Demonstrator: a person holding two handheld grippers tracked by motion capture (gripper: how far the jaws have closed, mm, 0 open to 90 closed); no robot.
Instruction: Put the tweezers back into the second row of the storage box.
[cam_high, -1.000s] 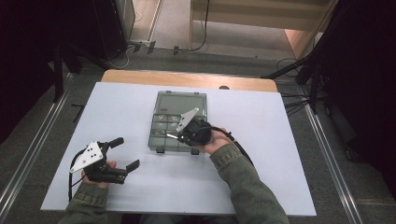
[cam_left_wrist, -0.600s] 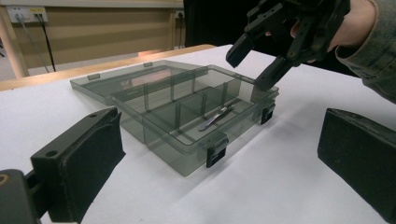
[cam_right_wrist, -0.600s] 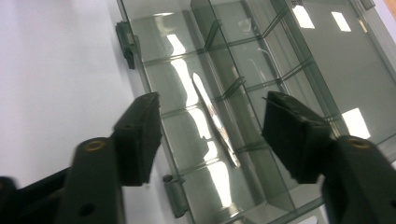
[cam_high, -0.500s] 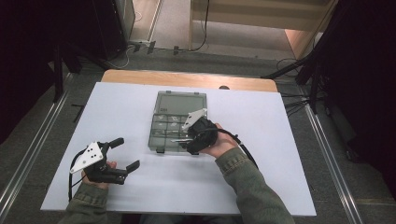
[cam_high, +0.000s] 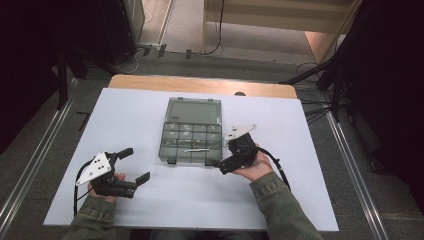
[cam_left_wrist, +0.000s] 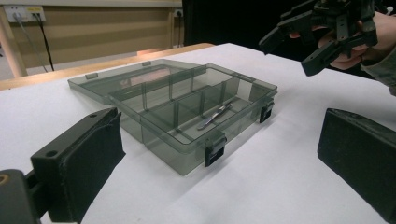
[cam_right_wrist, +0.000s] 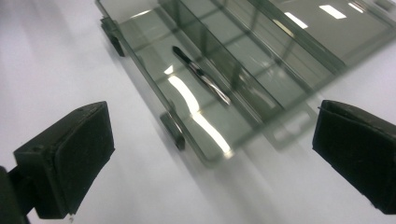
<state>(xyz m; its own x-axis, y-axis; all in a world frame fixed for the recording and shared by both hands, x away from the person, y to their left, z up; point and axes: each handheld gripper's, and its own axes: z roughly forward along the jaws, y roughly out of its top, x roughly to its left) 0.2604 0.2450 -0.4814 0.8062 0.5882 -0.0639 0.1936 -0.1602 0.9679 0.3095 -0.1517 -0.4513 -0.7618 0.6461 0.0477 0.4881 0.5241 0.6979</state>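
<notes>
Right gripper (cam_high: 218, 164) jaws wide, empty — beside open compartment box (cam_high: 192, 131), left gripper (cam_high: 136, 164) likewise spread, tweezers (cam_left_wrist: 215, 115) inside box.

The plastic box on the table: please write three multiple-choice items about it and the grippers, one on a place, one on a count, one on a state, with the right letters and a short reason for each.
1. Where does the metal tool lie?
A. in the box's front row
B. on the lid
C. on the bare table

2. How many black latches are on the box's front wall?
A. one
B. two
C. four

3. What is the state of the box?
A. shut
B. open, lid laid back flat
C. upside down

Answers: 1 A, the tool rests inside a front compartment; 2 B, two latches show in the left gripper view; 3 B, the lid lies flat behind the compartments.
</notes>
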